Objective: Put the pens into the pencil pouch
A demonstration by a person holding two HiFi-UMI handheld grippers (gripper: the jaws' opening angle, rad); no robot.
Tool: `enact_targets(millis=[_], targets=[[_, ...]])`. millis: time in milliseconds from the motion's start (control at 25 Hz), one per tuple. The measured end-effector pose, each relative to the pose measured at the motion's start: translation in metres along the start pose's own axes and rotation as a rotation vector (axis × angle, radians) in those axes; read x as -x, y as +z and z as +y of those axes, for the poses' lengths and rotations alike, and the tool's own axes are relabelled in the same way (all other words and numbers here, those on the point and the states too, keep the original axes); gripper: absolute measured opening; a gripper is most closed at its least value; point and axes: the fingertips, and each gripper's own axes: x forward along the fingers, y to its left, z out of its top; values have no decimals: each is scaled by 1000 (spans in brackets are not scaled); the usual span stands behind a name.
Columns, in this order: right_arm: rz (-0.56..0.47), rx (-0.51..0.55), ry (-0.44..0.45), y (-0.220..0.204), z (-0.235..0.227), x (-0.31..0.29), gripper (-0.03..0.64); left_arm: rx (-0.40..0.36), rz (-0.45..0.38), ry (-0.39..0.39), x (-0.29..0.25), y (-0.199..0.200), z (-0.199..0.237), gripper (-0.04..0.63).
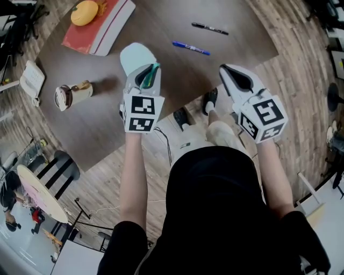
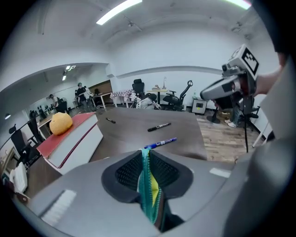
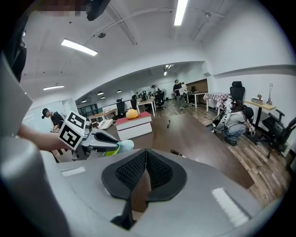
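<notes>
My left gripper (image 1: 147, 75) is shut on the pencil pouch (image 1: 135, 56), a pale mint pouch held up above the dark table (image 1: 102, 126). In the left gripper view its teal zipper edge with a yellow lining (image 2: 150, 185) is pinched between the pads. A blue pen (image 1: 191, 48) lies on the table just beyond the pouch, and a black pen (image 1: 209, 28) lies farther back. Both pens show ahead in the left gripper view, the blue pen (image 2: 160, 143) nearer than the black pen (image 2: 159, 126). My right gripper (image 1: 236, 78) hovers at the table's right edge, shut with nothing in it.
A red-and-white book (image 1: 99, 24) with a yellow-orange round object (image 1: 84, 13) on it sits at the far left. A cup (image 1: 71, 95) lies on its side near the left edge. A third, small black pen (image 2: 110, 120) lies beside the book. Wooden floor surrounds the table.
</notes>
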Motion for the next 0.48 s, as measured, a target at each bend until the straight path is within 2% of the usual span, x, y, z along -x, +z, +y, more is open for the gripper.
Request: enact_targets(millis=[480], targets=[[-37, 6, 63, 21, -11, -7, 11, 250, -104, 12, 30, 45, 20, 51]])
